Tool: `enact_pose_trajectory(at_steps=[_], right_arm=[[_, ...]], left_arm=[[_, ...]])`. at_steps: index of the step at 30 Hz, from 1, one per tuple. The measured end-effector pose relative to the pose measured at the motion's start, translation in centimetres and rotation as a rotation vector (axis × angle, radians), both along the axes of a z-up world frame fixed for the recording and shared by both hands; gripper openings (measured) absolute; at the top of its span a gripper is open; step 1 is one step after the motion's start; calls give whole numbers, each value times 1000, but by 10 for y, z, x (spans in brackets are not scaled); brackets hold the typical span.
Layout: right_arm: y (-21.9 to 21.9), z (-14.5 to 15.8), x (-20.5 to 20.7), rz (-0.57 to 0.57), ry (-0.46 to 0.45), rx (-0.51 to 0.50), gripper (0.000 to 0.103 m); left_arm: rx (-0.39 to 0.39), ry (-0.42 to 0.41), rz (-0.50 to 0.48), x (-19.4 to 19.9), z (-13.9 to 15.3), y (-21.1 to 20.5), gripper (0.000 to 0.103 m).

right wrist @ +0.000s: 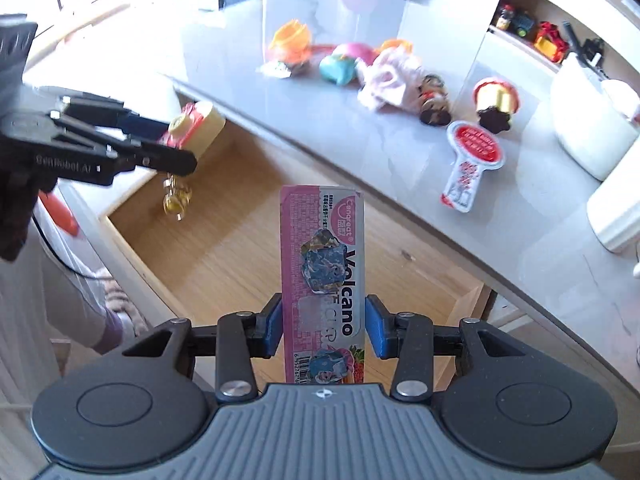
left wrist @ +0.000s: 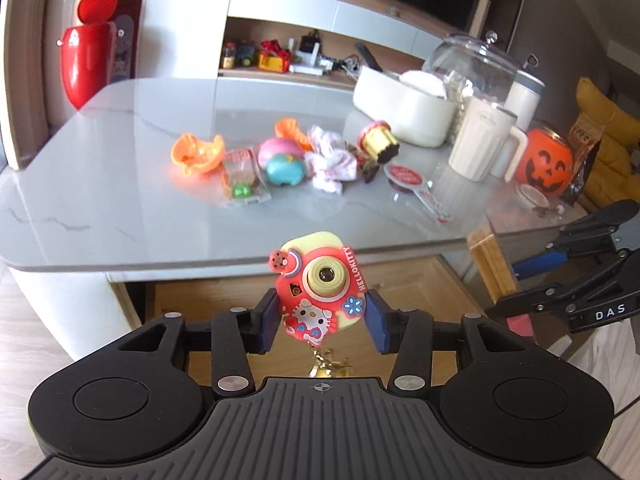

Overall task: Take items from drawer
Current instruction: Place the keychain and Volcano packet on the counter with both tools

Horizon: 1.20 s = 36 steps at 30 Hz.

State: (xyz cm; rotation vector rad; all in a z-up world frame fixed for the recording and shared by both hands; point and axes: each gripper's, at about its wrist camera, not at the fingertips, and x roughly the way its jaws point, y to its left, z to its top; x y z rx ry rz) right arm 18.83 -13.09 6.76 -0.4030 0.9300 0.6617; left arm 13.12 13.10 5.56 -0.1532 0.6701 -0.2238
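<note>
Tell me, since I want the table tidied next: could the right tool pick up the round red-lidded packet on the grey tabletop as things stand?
Probably not yet: the right tool is shut on the pink Volcano packet; the red-lidded packet itself lies unobstructed.

grey marble-look table [left wrist: 100, 200], glossy with daylight glare | white-and-wood open shelf unit [left wrist: 320, 12] behind | pale wood-plank floor [left wrist: 24, 344] | yellow cushioned seat [left wrist: 612, 152] right

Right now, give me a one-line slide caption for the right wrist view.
Right gripper lifts a pink packet over the open drawer; left gripper holds a toy camera.
</note>
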Motion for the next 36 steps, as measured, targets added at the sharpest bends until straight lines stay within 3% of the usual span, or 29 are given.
enact_pose_trajectory(at_steps=[2, 6, 9, 11, 13, 18, 20, 24, 26, 28, 32, 36], right_arm=[[-4, 21, 4, -48, -24, 51, 42], [-15, 30, 5, -118, -46, 182, 41], [-26, 36, 11, -172, -46, 177, 41], [-30, 32, 15, -209, -44, 172, 41], [-32, 25, 18, -239, -25, 179, 41], [-31, 9, 33, -305, 20, 168, 41], [-26, 3, 46, -336, 46, 169, 41], [-4, 10, 63, -320, 16, 169, 41], [12, 18, 75, -304, -10, 183, 41], [30, 21, 89, -304, -34, 186, 41], [62, 13, 123, -302, -115, 171, 41], [64, -7, 143, -366, -59, 122, 48]], left_arm=[[-13, -1, 82, 15, 11, 9, 50], [-72, 20, 246, 50, 32, 44, 50], [-17, 0, 315, 72, 33, 56, 50], [16, -24, 321, 87, 26, 59, 50], [1, -25, 299, 103, 13, 62, 50], [-11, -16, 187, 124, -22, 58, 50], [15, -6, 181, 127, -17, 52, 49], [18, -239, 156, 98, 19, 49, 49], [-1, -287, 168, 88, 28, 54, 49], [-29, -291, 175, 85, 28, 61, 49], [-6, -247, 223, 89, 14, 68, 49], [-60, -170, 254, 90, -3, 82, 48]])
